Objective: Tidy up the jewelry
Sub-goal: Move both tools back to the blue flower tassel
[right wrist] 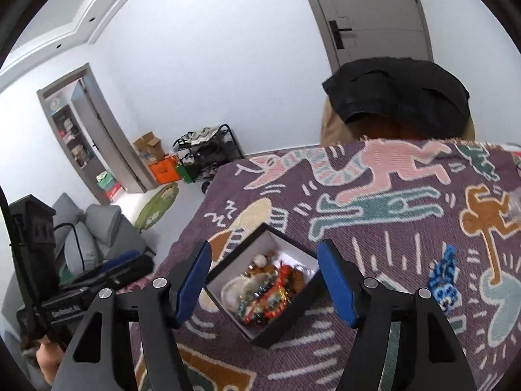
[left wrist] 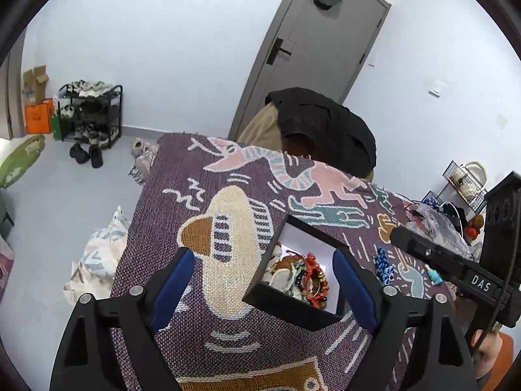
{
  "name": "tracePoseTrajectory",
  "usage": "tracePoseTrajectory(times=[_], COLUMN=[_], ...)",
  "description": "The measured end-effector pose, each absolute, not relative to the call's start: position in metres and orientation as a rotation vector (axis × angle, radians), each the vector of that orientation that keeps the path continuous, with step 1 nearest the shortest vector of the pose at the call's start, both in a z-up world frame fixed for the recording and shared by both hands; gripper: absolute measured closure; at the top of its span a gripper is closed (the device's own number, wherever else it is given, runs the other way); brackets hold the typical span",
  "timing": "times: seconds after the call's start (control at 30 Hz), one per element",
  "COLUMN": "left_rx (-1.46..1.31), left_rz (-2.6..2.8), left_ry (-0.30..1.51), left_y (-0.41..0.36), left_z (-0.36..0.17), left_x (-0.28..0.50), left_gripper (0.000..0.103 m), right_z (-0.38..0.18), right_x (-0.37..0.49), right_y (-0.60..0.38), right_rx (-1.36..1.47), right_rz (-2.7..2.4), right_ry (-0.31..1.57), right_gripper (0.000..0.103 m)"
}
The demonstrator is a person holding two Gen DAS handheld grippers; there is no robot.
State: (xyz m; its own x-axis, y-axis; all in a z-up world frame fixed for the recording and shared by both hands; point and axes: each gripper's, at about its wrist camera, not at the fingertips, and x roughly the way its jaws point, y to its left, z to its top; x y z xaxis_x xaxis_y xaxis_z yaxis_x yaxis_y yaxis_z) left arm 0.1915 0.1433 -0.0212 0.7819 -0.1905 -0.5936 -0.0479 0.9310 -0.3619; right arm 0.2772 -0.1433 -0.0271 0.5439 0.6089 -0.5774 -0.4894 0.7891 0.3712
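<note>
A black box [left wrist: 286,306] with a white inside stands on the patterned purple cloth [left wrist: 182,202]. It holds a tangle of jewelry [left wrist: 307,277], with red, green and gold beads. My left gripper [left wrist: 262,254] is open, its blue pads wide apart, and the box lies just ahead between them, untouched. In the right wrist view the same box [right wrist: 286,319] and jewelry [right wrist: 263,290] sit between the spread pads of my right gripper [right wrist: 264,246], which is open and grips nothing. A blue beaded piece [right wrist: 444,280] lies loose on the cloth to the right, and the left wrist view shows that blue beaded piece [left wrist: 384,265] too.
A small light-blue figure [left wrist: 434,275] lies near the blue beads. Plastic bags [left wrist: 436,224] and a wire basket [left wrist: 462,182] crowd the table's right end. A chair draped with a black garment [left wrist: 325,123] stands at the far side. The table's left edge drops to the floor.
</note>
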Motion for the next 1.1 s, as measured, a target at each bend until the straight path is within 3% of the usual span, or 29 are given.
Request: tracePoseTrajectory(times=[0.13, 0.3, 1.1], left_rx=[-0.347, -0.297, -0.126], left_rz=[-0.091, -0.111, -0.209], left_ry=[0.646, 0.628, 0.63], left_y=[0.131, 0.109, 0.018], left_z=[-0.012, -0.002, 0.018], left_x=[0.189, 0.187, 0.194], left_gripper=[0.014, 0.013, 0.01], right_z=[-0.033, -0.038, -0.078], right_x=[0.276, 0.274, 0.28], right_y=[-0.163, -0.189, -0.296], right_rx=[0.19, 0.24, 0.42], right_rz=[0.618, 0.594, 0.438], right_ry=[0.776, 0.783, 0.826], right_gripper=[0.034, 0.023, 0.023])
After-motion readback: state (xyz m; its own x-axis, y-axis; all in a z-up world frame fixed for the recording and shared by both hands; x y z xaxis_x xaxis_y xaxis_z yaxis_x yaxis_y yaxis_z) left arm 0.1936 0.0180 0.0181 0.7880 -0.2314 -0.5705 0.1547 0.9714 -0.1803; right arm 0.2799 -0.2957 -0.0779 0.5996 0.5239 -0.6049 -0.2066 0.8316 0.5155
